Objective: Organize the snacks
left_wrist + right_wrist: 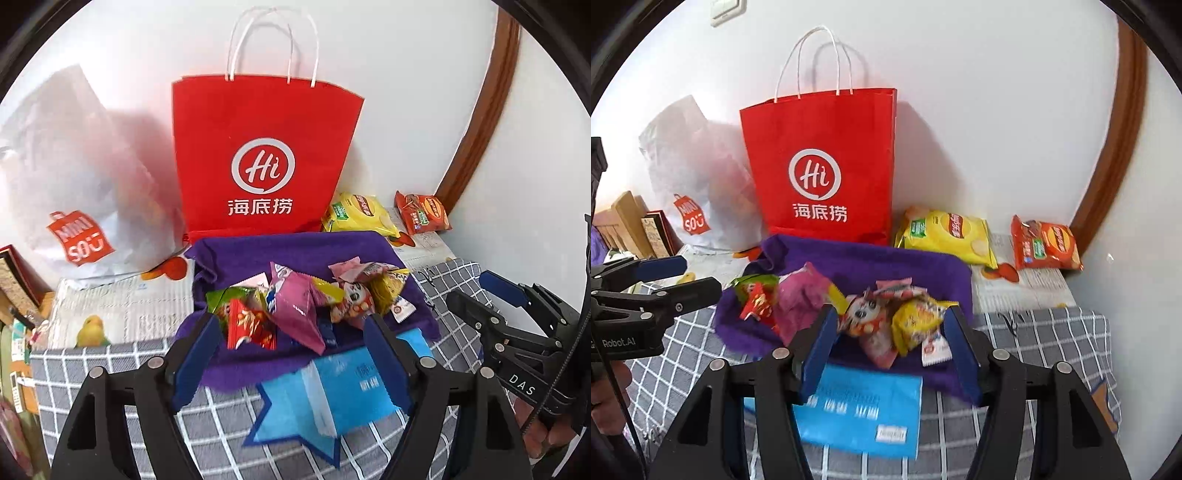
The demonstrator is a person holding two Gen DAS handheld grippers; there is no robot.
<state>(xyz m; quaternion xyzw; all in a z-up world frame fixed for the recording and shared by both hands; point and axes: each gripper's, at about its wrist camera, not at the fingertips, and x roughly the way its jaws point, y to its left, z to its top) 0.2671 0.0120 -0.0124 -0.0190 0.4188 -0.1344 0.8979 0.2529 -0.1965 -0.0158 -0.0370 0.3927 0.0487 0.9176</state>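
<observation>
- Snack pile [871, 314]: small packets heaped loosely on a purple cloth [871, 264], overlapping and tilted at all angles.
- Pink packet [295, 306]: the largest in the heap, pointed, lying left of middle.
- Red packet [251, 326]: at the left edge, beside a green one [221, 295].
- Panda packet [864, 314]: white and red with a cartoon face, near the middle.
- Yellow packet [916, 321]: crumpled, at the right of the heap, touching the panda packet.
- Yellow chip bag [945, 236]: puffed, lying flat behind the cloth, by the wall.
- Orange chip bag [1045, 243]: lying flat to the right of the yellow bag, apart from it.
</observation>
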